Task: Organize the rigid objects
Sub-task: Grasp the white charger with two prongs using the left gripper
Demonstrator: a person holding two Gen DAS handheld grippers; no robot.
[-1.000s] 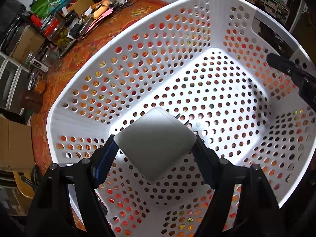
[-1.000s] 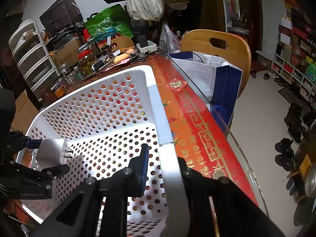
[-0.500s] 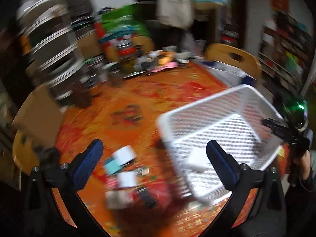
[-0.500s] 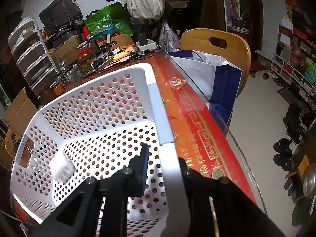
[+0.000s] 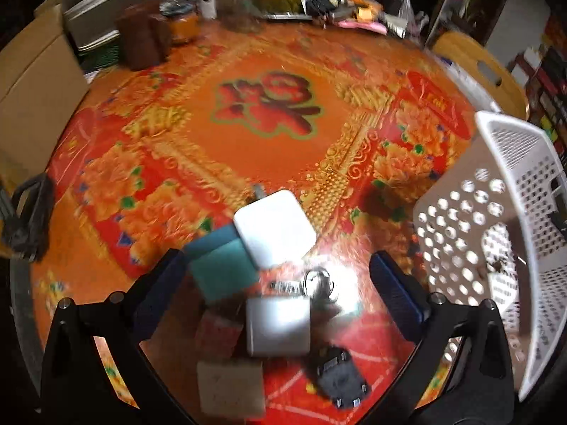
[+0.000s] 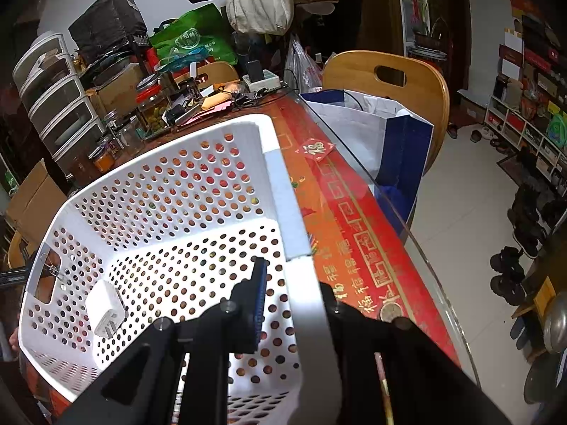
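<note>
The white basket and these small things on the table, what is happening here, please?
A person is sorting small rigid things into the white basket. The right tongs are shut on the basket's rim. One white charger lies inside the basket. The left tongs hold nothing; their jaws stand wide but are closing slightly above a blurred cluster on the table: a white adapter, a teal box, another white block and a black plug.
</note>
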